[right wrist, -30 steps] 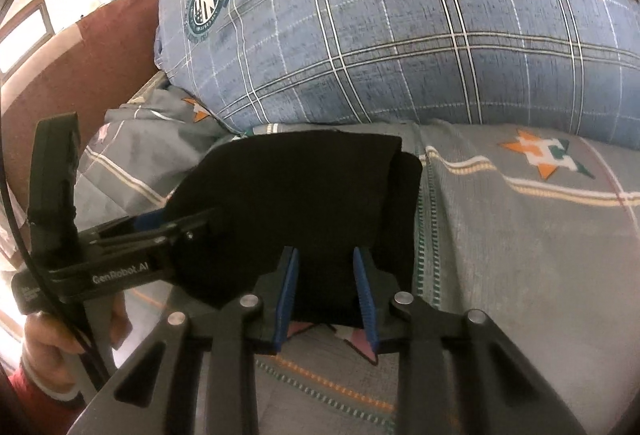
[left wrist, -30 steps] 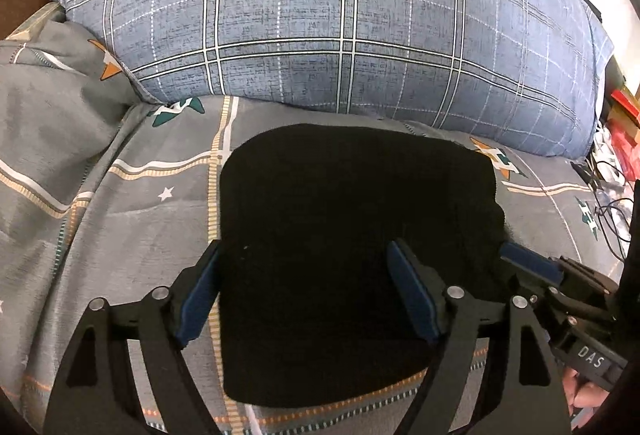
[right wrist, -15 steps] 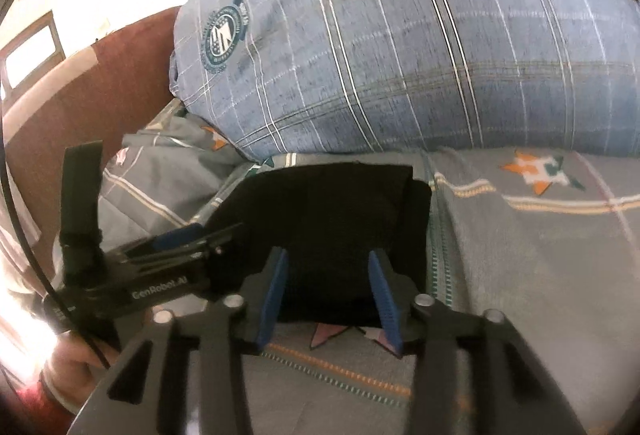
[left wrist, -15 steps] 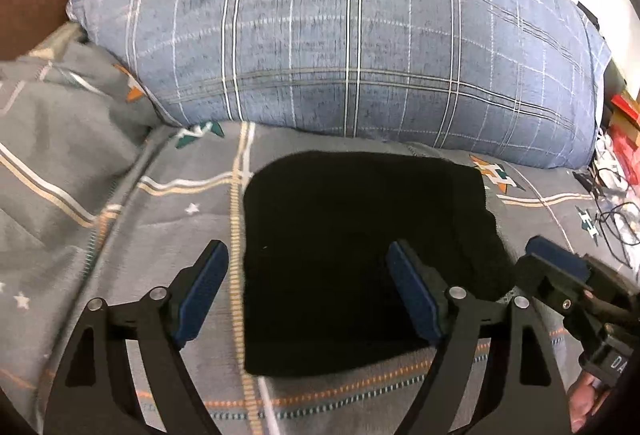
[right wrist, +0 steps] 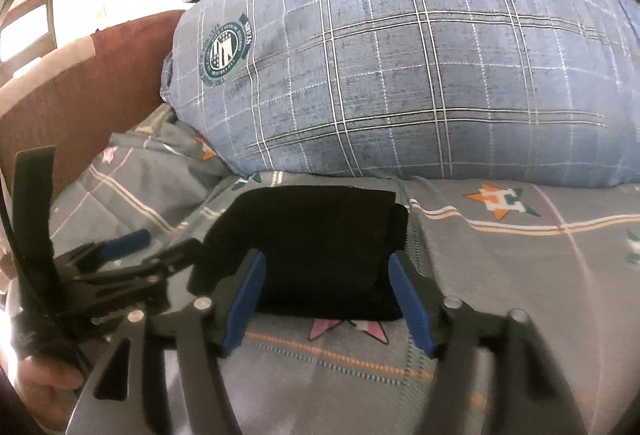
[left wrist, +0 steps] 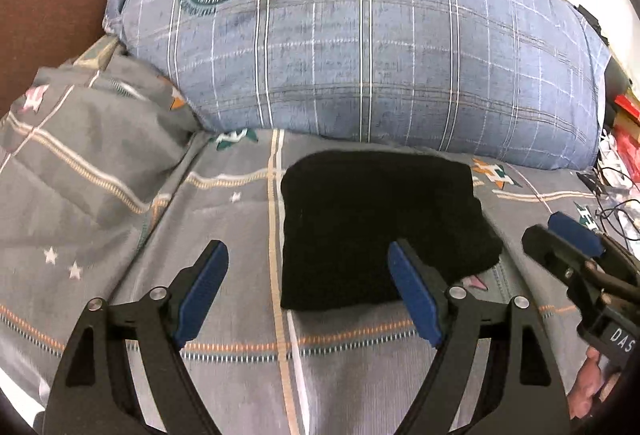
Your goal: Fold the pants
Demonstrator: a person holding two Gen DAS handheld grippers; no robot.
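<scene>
Bed, grey sheet, plaid pillow behind. Pants: folded black square, laid flat, seemingly finished. Left gripper wide, empty; right gripper opening, holding nothing.

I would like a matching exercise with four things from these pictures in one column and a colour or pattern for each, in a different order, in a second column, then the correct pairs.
Things:
1. pants
2. pillow
3. bedsheet
4. tool pads

Colours or patterns:
A. grey with stars and stripes
B. plain black
C. solid blue
D. blue-grey check with a round badge

Pairs: 1-B, 2-D, 3-A, 4-C
</scene>
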